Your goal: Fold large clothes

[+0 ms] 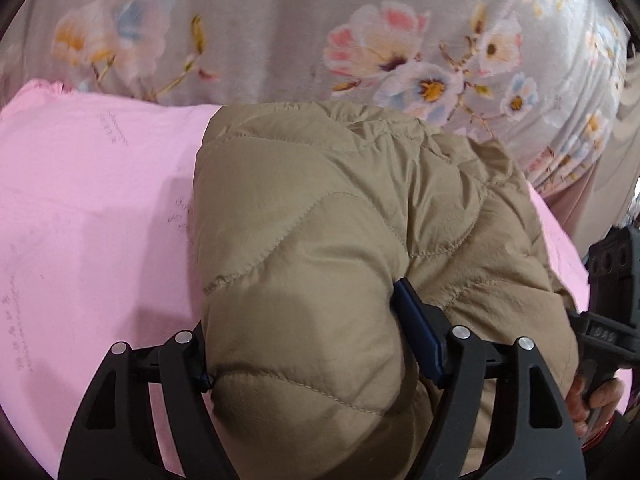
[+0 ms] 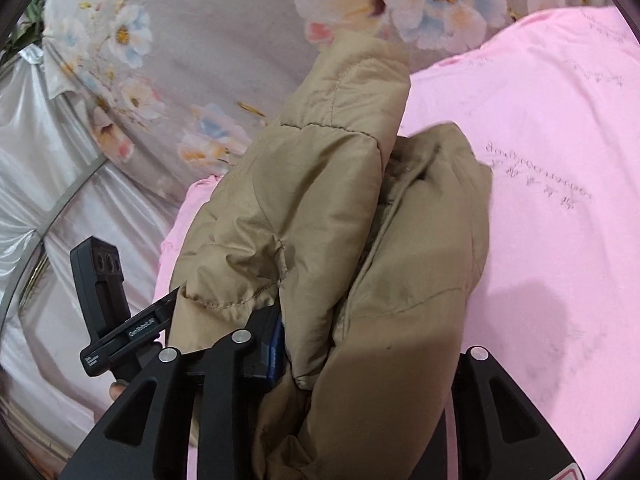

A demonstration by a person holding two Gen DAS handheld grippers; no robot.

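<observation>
A tan quilted puffer jacket [image 1: 320, 240] lies bunched on a pink sheet [image 1: 92, 208]. My left gripper [image 1: 304, 340] has its jaws pressed into a thick padded fold of the jacket, which fills the gap between its fingers. In the right wrist view the jacket [image 2: 320, 220] is folded into thick layers. My right gripper [image 2: 360, 352] clamps those layers; the blue pad [image 2: 276, 344] of its left finger shows against the cloth, and the right finger is hidden under the jacket. The other gripper [image 2: 104, 300] shows at the left, close beside the jacket.
A grey floral bedcover [image 1: 360, 32] lies beyond the pink sheet [image 2: 560, 160]. Silvery white fabric [image 2: 48, 140] hangs at the left of the right wrist view. The right gripper's body and the hand holding it [image 1: 600, 340] are at the right edge of the left wrist view.
</observation>
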